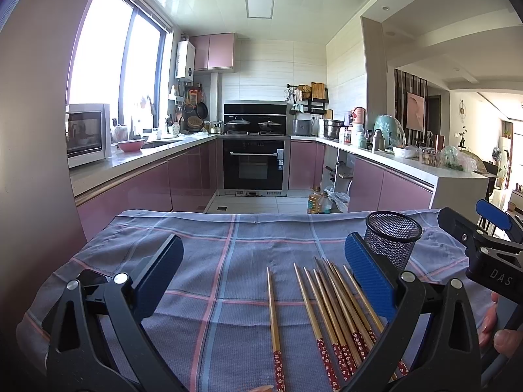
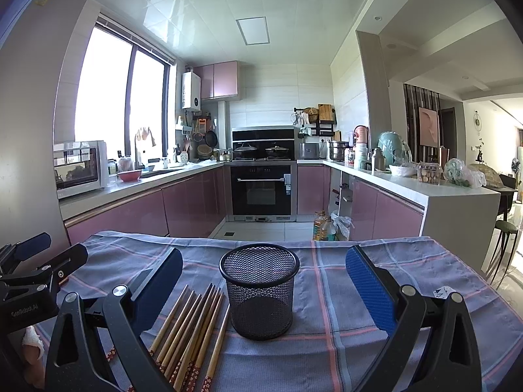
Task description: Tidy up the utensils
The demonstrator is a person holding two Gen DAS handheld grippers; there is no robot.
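Observation:
Several wooden chopsticks (image 1: 336,307) with red flowered ends lie side by side on the checked cloth (image 1: 212,254), one chopstick (image 1: 273,313) lying apart to their left. A black mesh cup (image 1: 392,238) stands upright just beyond them. My left gripper (image 1: 264,261) is open and empty above the cloth, the chopsticks between its fingers. In the right wrist view the mesh cup (image 2: 260,290) stands between the fingers of my right gripper (image 2: 264,277), which is open and empty. The chopsticks (image 2: 193,333) lie to the cup's left.
The cloth-covered table (image 2: 408,294) ends at a far edge facing a kitchen with pink cabinets (image 2: 130,212) and an oven (image 2: 261,189). The other gripper shows at the right edge of the left view (image 1: 483,238) and the left edge of the right view (image 2: 29,271).

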